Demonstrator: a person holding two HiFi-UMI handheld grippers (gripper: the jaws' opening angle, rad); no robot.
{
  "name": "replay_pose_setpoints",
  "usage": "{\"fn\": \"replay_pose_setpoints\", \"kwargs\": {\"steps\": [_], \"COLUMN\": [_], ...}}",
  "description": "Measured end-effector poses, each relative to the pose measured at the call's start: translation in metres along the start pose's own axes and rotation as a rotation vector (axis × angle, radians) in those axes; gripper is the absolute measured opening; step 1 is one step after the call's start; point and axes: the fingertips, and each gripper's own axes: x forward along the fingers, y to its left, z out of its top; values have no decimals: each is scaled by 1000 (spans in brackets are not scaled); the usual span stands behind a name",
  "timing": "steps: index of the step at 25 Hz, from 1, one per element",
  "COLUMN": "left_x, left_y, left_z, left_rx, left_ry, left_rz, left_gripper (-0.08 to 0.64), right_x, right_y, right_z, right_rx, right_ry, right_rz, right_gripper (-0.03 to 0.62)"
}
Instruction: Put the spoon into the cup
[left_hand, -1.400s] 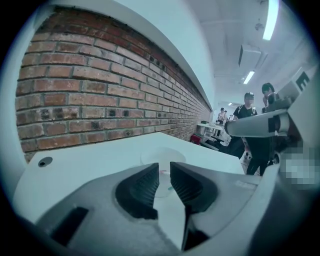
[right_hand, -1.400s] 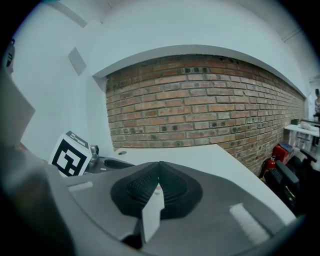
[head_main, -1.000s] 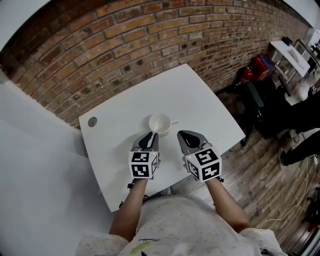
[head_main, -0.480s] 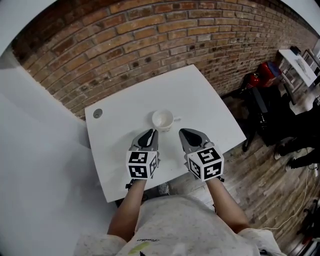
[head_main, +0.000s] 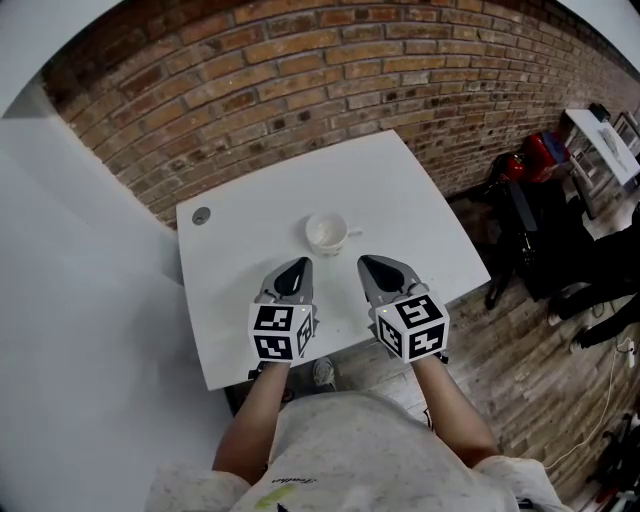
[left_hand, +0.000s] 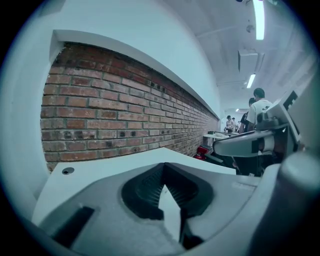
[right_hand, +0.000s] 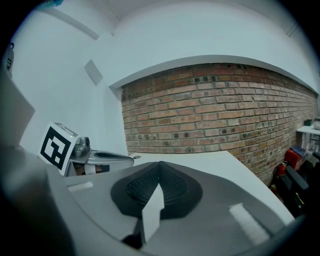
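Note:
A white cup (head_main: 326, 232) stands upright near the middle of the white table (head_main: 420, 200). A small white stub pokes out on its right side; I cannot tell whether that is the handle or a spoon. No spoon shows clearly in any view. My left gripper (head_main: 299, 264) hovers just short of the cup, on its near left, shut with nothing in it. My right gripper (head_main: 366, 262) is at the cup's near right, also shut and holding nothing. In the left gripper view the left gripper (left_hand: 163, 167) has its tips together. The right gripper (right_hand: 160, 165) looks the same in its own view.
A brick wall (head_main: 300, 80) runs behind the table. A round grommet hole (head_main: 202, 215) sits at the table's far left corner. Dark furniture and a red object (head_main: 530, 160) stand on the wooden floor to the right. People stand far off (left_hand: 257, 107).
Both grippers have drawn back a little from the cup, and the gap to the left one is wider. The head view has shifted slightly. Both stayed shut.

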Motion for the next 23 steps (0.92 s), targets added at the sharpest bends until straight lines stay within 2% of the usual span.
{"fn": "replay_pose_setpoints", "kwargs": {"steps": [23], "left_x": [-7], "left_y": [-17], "left_z": [-5], "left_rx": [-4], "left_ry": [2], "left_rz": [9], "left_gripper": [-3], "right_x": [-15], "right_y": [-1], "right_z": [-3], "right_rx": [-8], "right_ry": [-12], "right_rz": [14], "right_gripper": [8]}}
